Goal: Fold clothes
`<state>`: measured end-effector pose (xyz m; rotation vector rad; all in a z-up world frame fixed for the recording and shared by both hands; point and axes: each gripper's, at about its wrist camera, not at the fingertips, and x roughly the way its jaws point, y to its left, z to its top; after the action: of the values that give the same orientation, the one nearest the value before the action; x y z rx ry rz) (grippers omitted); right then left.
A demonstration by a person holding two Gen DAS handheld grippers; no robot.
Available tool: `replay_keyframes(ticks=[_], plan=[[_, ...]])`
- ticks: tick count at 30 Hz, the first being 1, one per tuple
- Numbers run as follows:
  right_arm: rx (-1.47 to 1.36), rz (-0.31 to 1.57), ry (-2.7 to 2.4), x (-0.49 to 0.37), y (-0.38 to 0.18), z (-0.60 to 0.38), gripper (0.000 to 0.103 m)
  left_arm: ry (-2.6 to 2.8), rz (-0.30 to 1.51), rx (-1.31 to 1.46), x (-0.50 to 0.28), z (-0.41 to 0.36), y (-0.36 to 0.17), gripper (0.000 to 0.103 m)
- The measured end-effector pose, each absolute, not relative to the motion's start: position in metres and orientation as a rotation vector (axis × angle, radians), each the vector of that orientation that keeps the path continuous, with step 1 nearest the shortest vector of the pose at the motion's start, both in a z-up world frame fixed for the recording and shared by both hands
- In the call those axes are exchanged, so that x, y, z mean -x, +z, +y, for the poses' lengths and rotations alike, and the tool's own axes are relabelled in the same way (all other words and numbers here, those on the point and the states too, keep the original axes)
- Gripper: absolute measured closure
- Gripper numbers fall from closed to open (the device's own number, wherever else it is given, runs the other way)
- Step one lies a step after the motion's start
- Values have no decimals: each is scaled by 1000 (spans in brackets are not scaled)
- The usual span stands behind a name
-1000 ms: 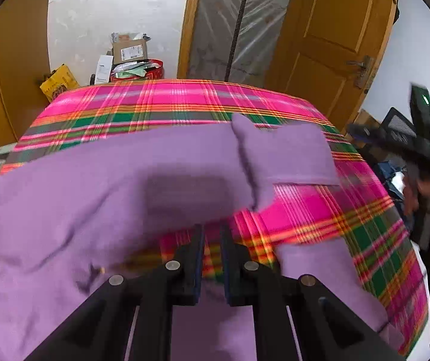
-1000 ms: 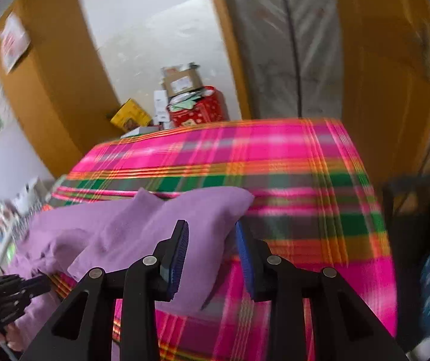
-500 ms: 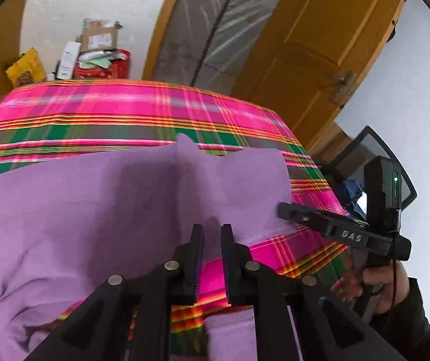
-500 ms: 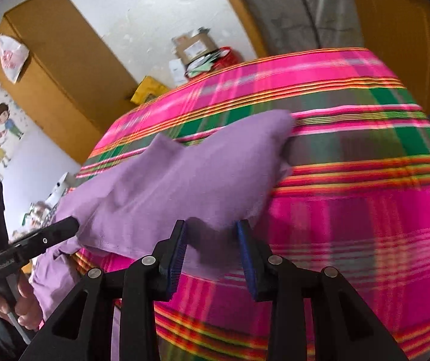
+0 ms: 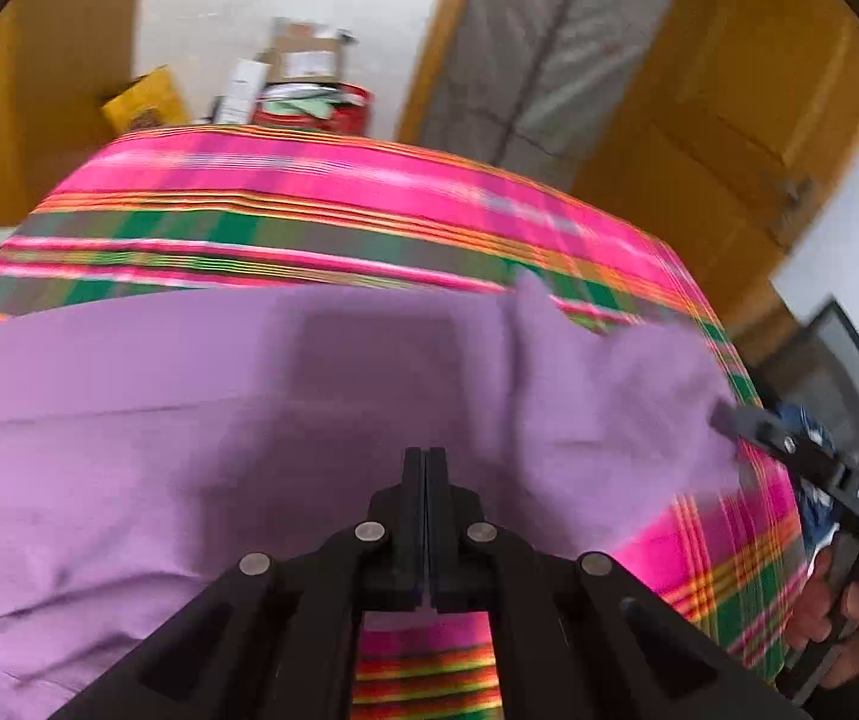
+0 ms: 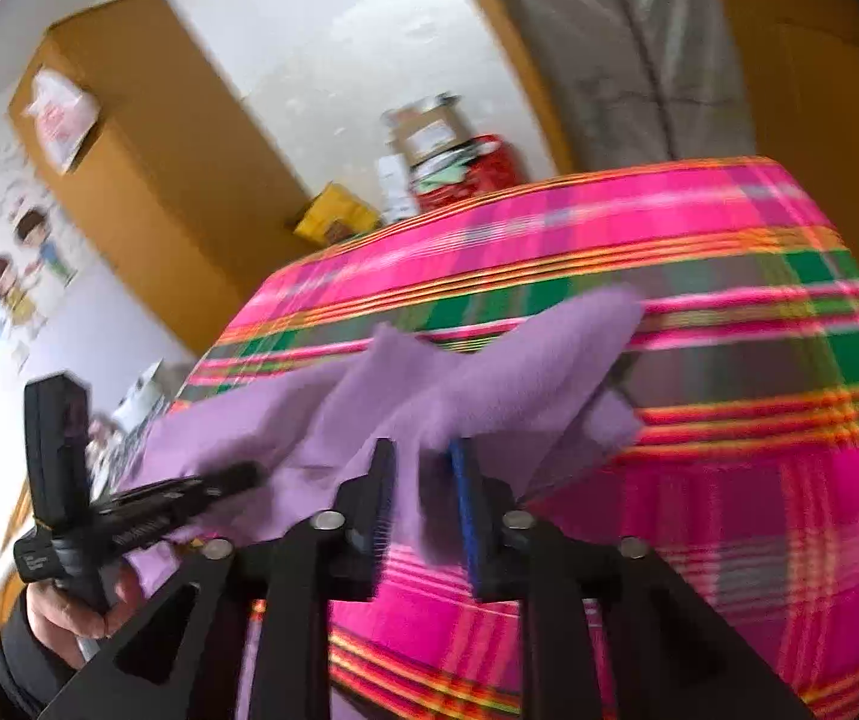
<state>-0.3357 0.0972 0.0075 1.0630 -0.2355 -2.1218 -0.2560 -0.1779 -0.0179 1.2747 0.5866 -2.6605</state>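
Now the left claw (image 5: 426, 462) has pinched shut on the purple garment (image 5: 189, 420) and the right claw (image 6: 423, 468), part open, straddles its edge, so a fold can start

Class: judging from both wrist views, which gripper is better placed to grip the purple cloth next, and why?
Probably the right gripper: its jaws are open with a flap of the purple cloth lying between them, so closing would catch it. The left gripper has its jaws shut together, over the cloth.
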Motion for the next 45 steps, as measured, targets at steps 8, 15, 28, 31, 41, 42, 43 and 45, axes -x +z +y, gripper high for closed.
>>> replay_keyframes(ticks=[8,15,28,31,41,42,43,45], plan=[[-1197,-320,-2264,352,-20,134,65,-2801,632,-1277,232,-171,-2,103],[-1195,-275,-2296,361,-22,130,66,-2837,644,-1378,260,-140,-7,95],[-1120,-186,-2217,368,-23,115,100,-2753,620,-1385,274,-139,-25,103],[-1086,-259,-2218,369,-15,133,100,-2720,620,-1350,272,-151,-24,103],[-1171,-249,-2139,383,-25,134,82,-2807,626,-1353,265,-149,-14,103],[-1173,-236,-2133,382,-27,131,82,-2813,631,-1366,264,-146,-14,103],[-1173,-222,-2129,382,-29,128,82,-2818,635,-1370,261,-144,-14,103],[-1165,-193,-2125,382,-31,123,82,-2828,644,-1379,254,-141,-13,103]])
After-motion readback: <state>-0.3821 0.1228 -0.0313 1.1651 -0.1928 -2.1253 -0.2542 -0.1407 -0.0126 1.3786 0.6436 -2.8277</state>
